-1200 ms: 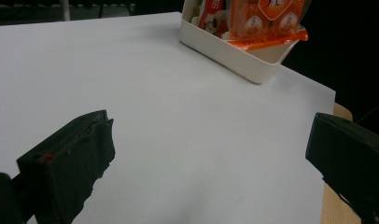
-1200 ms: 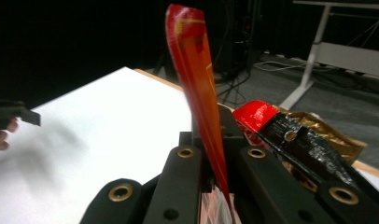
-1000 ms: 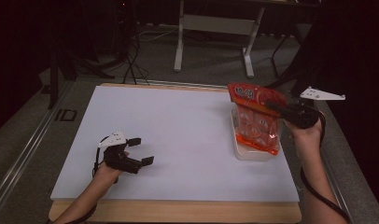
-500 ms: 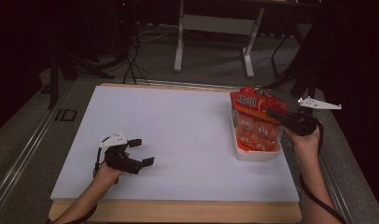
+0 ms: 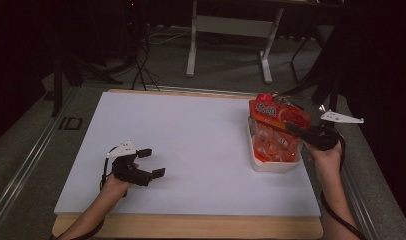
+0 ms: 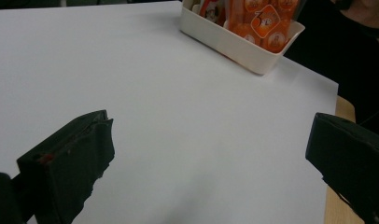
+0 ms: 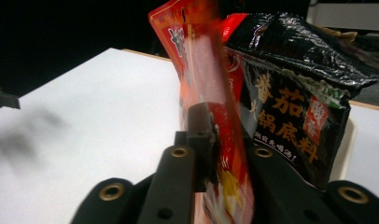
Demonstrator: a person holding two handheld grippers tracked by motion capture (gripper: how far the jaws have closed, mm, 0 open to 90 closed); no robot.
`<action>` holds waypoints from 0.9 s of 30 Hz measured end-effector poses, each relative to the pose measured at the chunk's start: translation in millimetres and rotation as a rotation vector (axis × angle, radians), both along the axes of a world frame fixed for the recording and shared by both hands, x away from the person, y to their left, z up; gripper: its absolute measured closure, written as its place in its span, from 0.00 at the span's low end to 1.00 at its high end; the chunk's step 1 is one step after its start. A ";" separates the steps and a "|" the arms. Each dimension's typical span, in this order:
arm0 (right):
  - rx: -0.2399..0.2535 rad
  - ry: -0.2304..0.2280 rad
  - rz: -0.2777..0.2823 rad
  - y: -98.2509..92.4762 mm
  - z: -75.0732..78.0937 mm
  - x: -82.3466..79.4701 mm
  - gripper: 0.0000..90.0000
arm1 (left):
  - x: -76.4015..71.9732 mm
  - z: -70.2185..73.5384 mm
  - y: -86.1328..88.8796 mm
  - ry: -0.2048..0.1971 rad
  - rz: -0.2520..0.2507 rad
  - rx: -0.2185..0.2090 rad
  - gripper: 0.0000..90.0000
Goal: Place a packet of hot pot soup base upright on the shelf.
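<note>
Where dark floor surrounds, white tabletop (image 5: pixel 191 140)

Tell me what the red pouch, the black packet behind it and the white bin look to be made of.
Red pouch: thin glossy plastic film, part translucent, creased where the right gripper pinches it. Black packet: crinkled shiny film, perhaps foil-lined. White bin: smooth matte rigid plastic, likely, with rounded walls.

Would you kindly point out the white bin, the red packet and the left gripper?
white bin (image 6: pixel 246 46), left gripper view, on its near side wall.
red packet (image 7: pixel 208 70), right gripper view, on its upper face.
left gripper (image 5: pixel 151 162), high view, between its open jaws.
</note>
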State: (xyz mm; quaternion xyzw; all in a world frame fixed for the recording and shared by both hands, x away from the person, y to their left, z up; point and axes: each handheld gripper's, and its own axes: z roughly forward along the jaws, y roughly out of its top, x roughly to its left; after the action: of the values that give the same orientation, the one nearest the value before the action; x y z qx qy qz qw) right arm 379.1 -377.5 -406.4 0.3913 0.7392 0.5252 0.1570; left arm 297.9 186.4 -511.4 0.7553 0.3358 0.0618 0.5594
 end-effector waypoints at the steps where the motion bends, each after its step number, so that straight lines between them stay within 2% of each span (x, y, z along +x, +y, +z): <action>1: -0.007 -0.004 -0.006 0.5 1.1 -0.6 0.92 | 0.2 -0.2 -0.2 0.000 0.001 0.003 0.00; 6: 0.018 -0.042 -0.046 -0.8 13.8 -5.2 0.67 | 1.1 -2.2 -0.5 0.007 0.003 0.007 0.00; 9: 0.053 -0.079 -0.053 -0.8 26.7 -11.2 0.55 | 1.1 -3.1 -0.4 0.008 0.003 0.006 0.00; 10: 0.053 -0.079 -0.053 -0.8 26.7 -11.2 0.55 | 1.1 -3.1 -0.4 0.008 0.003 0.006 0.00; 13: 0.053 -0.132 -0.052 5.4 47.0 -20.9 0.44 | 1.9 -3.9 -0.3 0.012 0.008 0.000 0.00; 16: 0.054 -0.176 -0.040 13.0 62.7 -29.7 0.40 | 1.8 -4.5 -0.6 0.012 0.008 0.005 0.00; 22: 0.036 -0.223 -0.011 31.9 86.2 -44.4 0.36 | 1.0 -5.4 -0.1 0.010 0.007 0.013 0.00; 25: 0.032 -0.227 0.013 41.6 92.7 -49.4 0.33 | 0.7 -5.7 0.3 0.012 0.007 0.016 0.00; 27: 0.036 -0.216 0.050 53.0 94.2 -52.3 0.30 | 0.6 -5.9 0.5 0.012 0.007 0.017 0.00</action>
State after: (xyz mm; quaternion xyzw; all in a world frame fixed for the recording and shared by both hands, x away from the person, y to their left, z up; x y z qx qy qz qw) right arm 326.8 -324.5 -312.3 0.3166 0.7179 0.5813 0.2157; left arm 298.5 186.8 -517.3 0.7592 0.3416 0.0620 0.5505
